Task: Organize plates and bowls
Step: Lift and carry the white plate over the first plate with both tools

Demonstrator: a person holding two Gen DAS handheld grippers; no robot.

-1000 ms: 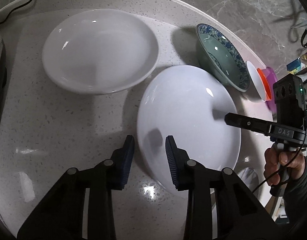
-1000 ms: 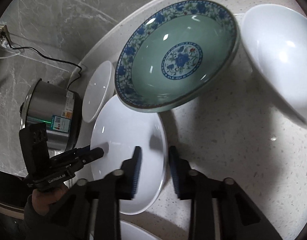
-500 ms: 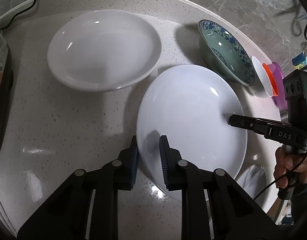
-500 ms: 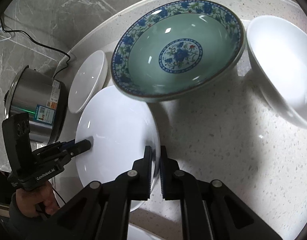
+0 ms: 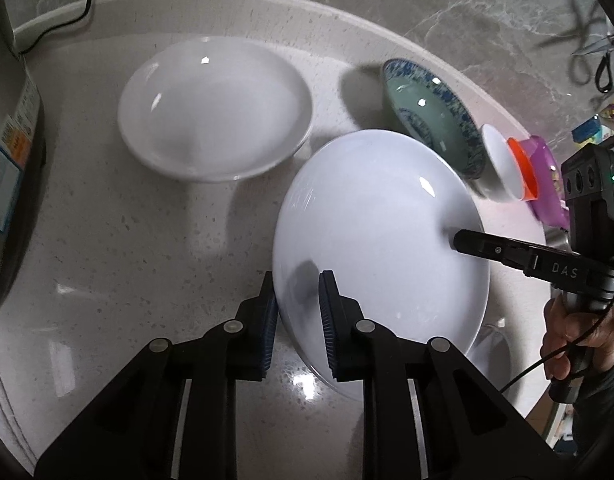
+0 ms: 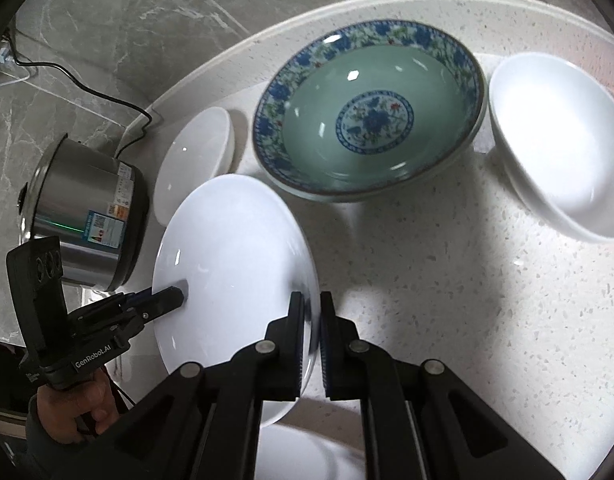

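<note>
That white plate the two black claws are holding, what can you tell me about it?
The white plate is plain, round, glossy, ceramic by its look, with a shallow well and a raised rim. Both tools pinch it at opposite edges: the left gripper with its jaws closed over the near rim, the right gripper likewise on the far side. It sits tilted over the speckled counter; whether any part touches the counter is unclear. Nothing lies on it.
</note>
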